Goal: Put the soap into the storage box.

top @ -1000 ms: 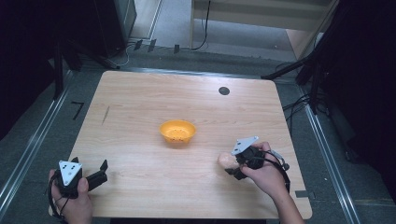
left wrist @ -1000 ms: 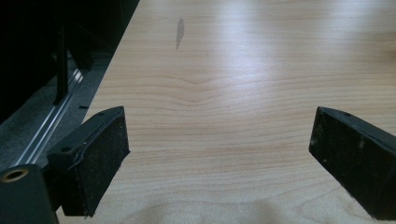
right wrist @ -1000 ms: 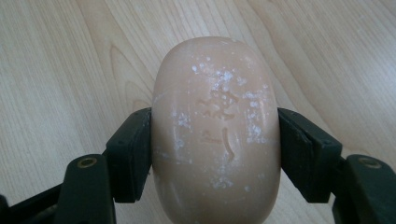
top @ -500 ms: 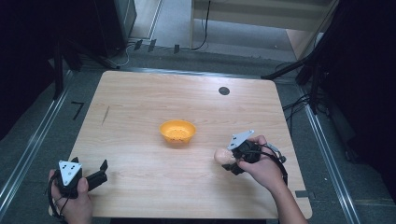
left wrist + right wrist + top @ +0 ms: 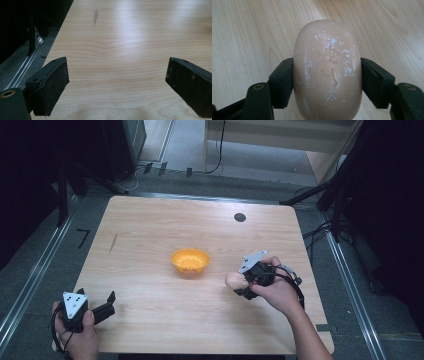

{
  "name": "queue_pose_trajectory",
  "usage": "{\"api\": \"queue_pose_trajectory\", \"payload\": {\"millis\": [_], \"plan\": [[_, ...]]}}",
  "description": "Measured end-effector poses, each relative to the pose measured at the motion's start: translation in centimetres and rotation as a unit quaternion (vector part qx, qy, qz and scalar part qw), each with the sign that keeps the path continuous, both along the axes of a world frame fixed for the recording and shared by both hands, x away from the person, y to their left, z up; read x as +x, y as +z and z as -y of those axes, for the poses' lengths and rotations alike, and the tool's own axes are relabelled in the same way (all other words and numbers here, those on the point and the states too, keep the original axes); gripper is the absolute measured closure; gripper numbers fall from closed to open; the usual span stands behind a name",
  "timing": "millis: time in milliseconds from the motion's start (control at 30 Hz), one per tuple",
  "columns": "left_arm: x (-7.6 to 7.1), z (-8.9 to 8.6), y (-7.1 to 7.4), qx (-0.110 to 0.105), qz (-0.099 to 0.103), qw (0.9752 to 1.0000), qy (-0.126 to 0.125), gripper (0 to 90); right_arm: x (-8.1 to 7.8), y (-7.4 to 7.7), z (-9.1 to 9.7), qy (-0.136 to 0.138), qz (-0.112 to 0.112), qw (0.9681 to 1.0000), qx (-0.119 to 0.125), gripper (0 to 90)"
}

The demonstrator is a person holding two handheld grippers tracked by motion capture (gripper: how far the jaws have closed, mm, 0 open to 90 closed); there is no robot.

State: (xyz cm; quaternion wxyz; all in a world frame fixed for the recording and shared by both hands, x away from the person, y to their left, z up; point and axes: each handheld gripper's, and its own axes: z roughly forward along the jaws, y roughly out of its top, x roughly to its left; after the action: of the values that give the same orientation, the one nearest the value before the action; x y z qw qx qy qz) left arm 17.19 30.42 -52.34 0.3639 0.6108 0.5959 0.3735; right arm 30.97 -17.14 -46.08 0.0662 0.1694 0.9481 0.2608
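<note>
One bar of soap [image 5: 327,70], pale peach and oval with a stamped mark on its face, sits clamped across its short sides in the right claw [image 5: 327,82], jaws pressed flat to both flanks. From the high view the soap [image 5: 234,280] is held above the counter [image 5: 150,245], toward its right side and a little nearer the person than the orange bowl [image 5: 190,261]. My judgement is that the carry is the step in hand, with the bowl the likely goal; the next move calls for bringing the soap over the bowl's rim and lowering it before the jaws part. Nothing lies between soap and bowl. The left claw [image 5: 100,306] rests at the near left corner, jaws wide and holding nothing, well apart from the work. A small dark disc [image 5: 240,217] lies near the far edge, out of the way.
</note>
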Motion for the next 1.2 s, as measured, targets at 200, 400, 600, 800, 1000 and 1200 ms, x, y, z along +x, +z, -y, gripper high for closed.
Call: {"api": "queue_pose_trajectory", "payload": {"millis": [200, 400, 600, 800, 1000, 1200], "plan": [[0.0, 0.0, 0.0, -0.001, -0.001, 1.0, 0.0, 5.1, 0.7, 0.9, -0.8, 0.012, 0.015, 0.9998, 0.003, 33.5], [0.0, -0.1, 0.0, -0.002, 0.0, 1.0, -0.001, 5.1, 1.3, 1.5, -1.5, 0.026, 0.017, 0.9995, 0.008, 33.5], [0.0, 0.0, 0.0, -0.002, 0.0, 1.0, -0.001, 5.2, 1.9, 1.9, -2.5, 0.049, 0.021, 0.9986, 0.001, 33.5], [0.0, -0.1, 0.0, -0.004, 0.0, 1.0, 0.0, 5.2, 2.4, 2.2, -3.1, 0.053, 0.02, 0.9984, 0.002, 33.5], [0.0, -0.1, 0.0, -0.004, -0.001, 1.0, -0.001, 5.1, 3.1, 2.6, -4.0, 0.064, 0.023, 0.9977, 0.0, 33.5], [0.0, -0.1, 0.0, -0.004, -0.001, 1.0, -0.001, 5.2, 3.7, 3.1, -4.7, 0.078, 0.024, 0.9966, 0.002, 33.5]]}}
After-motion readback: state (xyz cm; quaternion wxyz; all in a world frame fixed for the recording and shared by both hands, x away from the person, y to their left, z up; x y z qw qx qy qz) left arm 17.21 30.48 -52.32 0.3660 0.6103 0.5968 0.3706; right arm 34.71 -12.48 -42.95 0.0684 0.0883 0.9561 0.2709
